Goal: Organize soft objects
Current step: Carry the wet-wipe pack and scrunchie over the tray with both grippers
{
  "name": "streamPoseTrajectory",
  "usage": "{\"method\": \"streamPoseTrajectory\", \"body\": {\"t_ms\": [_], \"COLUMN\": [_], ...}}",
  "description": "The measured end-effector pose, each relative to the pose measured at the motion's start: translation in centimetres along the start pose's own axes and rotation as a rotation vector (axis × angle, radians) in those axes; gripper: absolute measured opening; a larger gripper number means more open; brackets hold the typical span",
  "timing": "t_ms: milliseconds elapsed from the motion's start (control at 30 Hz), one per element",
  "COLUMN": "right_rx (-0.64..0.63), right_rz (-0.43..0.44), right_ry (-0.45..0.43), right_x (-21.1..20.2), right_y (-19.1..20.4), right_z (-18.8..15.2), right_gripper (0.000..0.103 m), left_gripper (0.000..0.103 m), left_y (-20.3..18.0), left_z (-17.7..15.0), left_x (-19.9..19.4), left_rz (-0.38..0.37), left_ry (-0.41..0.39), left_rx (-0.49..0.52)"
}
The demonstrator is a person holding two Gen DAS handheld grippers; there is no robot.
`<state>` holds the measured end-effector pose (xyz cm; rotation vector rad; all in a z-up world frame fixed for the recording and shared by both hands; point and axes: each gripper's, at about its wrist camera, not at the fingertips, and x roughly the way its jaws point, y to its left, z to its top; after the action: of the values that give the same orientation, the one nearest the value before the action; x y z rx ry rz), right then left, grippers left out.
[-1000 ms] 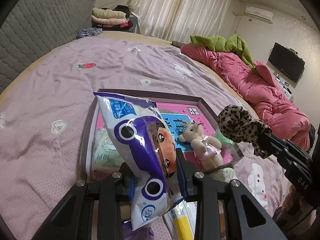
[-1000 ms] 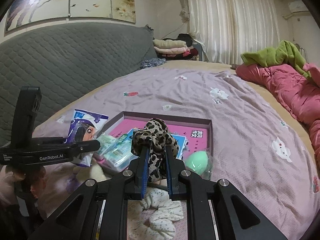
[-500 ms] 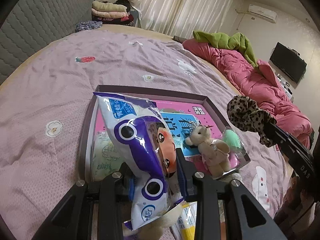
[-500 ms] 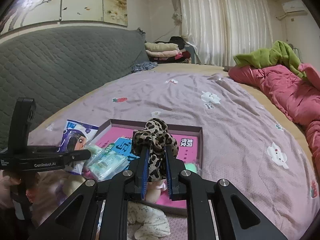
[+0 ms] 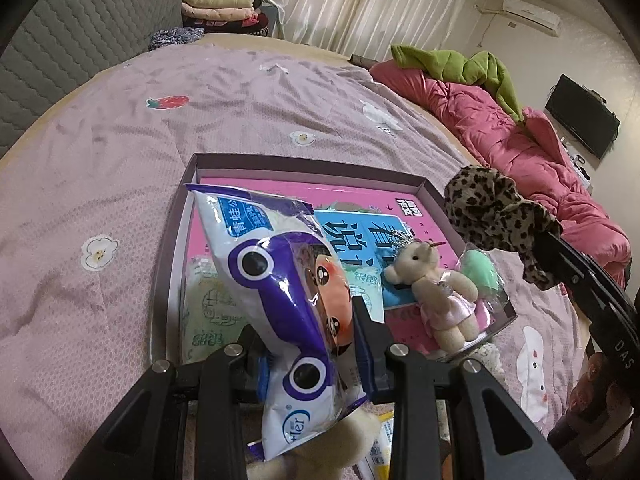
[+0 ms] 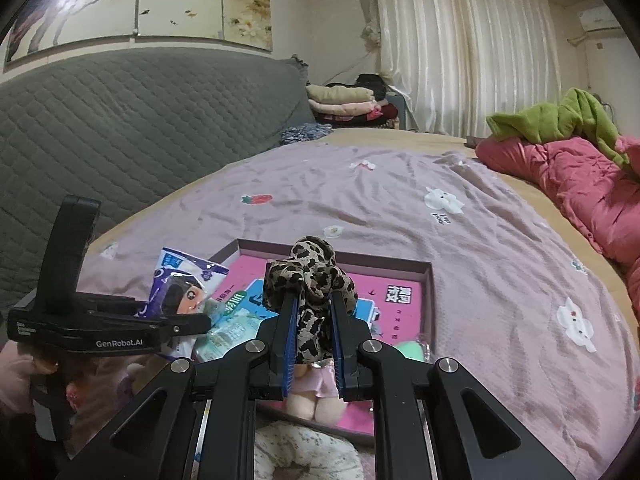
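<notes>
My left gripper (image 5: 308, 320) is shut on a white and purple tissue pack (image 5: 280, 280) and holds it above the near edge of a shallow box (image 5: 304, 162) with a pink bottom. My right gripper (image 6: 311, 312) is shut on a leopard-print scrunchie (image 6: 310, 284), also in the left wrist view (image 5: 492, 212), over the box's right side. In the box lie a small teddy bear in a pink dress (image 5: 436, 284), a mint green sponge (image 5: 480, 276) and a green wipes pack (image 5: 208, 304).
The box sits on a purple bedspread (image 5: 120, 160). A floral white scrunchie (image 6: 304, 452) and a plush toy (image 5: 320, 448) lie on the bed in front of the box. A pink quilt (image 5: 520, 128) is heaped at the right. Folded clothes (image 6: 344, 98) are at the far end.
Both grippers have risen and drawn back a little with their loads, so the box shows more fully. Both grips are unchanged.
</notes>
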<state>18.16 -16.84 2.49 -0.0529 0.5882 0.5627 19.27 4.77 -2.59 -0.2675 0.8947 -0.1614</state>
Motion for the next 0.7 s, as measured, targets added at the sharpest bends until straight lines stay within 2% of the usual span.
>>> {"method": "streamPoseTrajectory", "body": {"t_ms": [433, 700], "right_rx": [-0.017, -0.031], "right_rz": [0.038, 0.045], "right_ry": [0.031, 0.045], "right_x": [1.8, 2.7], "right_y": [1.0, 1.3], "right_z": [-0.3, -0.6], "right_gripper": [0.016, 0.017], "left_gripper": [0.035, 0.035], "left_y": [-0.4, -0.5], "left_z": [0.3, 0.8], "left_x": [1.6, 2.0], "left_rz": [-0.004, 0.008], "left_ry": [0.049, 0.049], "left_rx": [0.027, 0.038]}}
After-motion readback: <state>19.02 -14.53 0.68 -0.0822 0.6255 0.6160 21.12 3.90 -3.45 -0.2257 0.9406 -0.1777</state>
